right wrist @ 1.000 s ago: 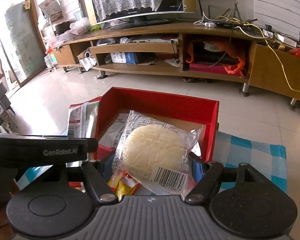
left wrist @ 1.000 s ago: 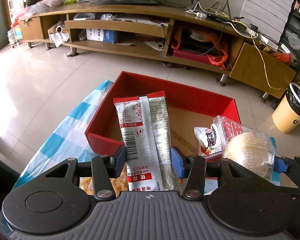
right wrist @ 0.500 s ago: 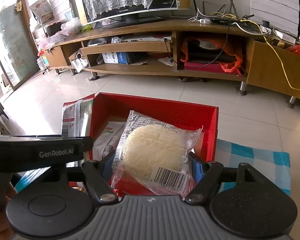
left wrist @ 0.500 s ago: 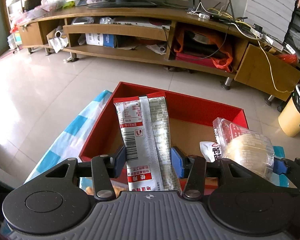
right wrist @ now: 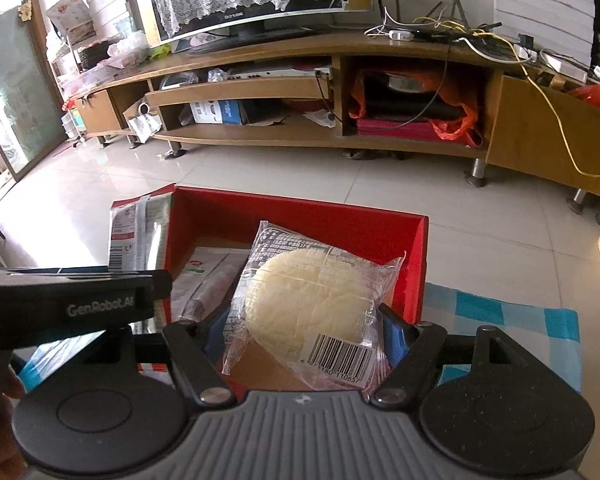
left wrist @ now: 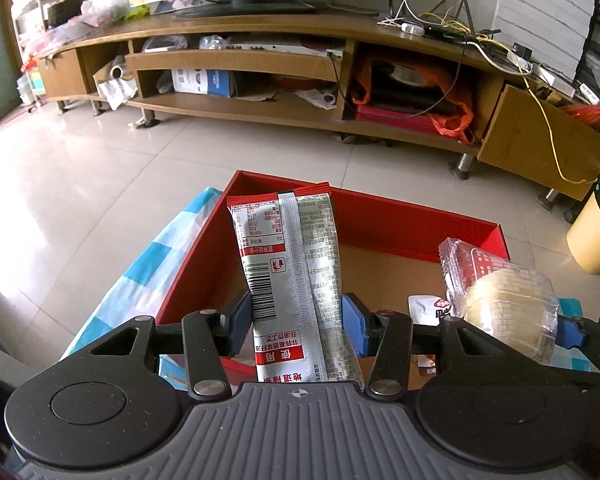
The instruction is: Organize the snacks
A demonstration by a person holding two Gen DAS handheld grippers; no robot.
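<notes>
A red open box (left wrist: 384, 220) (right wrist: 300, 216) with a brown cardboard floor sits on a blue-and-white checked cloth. My left gripper (left wrist: 296, 316) is shut on a tall silver-and-red snack packet (left wrist: 292, 276), held upright over the box's left part. My right gripper (right wrist: 304, 328) is shut on a round pale bun in clear wrap (right wrist: 308, 304), held above the box's near right part. That bun (left wrist: 504, 300) also shows at the right of the left wrist view. A white snack packet (right wrist: 208, 280) lies on the box floor.
A long wooden TV stand (left wrist: 300, 80) with shelves, cables and a television runs across the back. Glossy floor tiles (left wrist: 80, 184) lie between it and the box. A yellow bin (left wrist: 596, 232) stands at far right. The checked cloth (right wrist: 500, 316) extends right of the box.
Both grippers have carried their packets forward over the red box, which now fills more of the lower view. Their grips are unchanged.
</notes>
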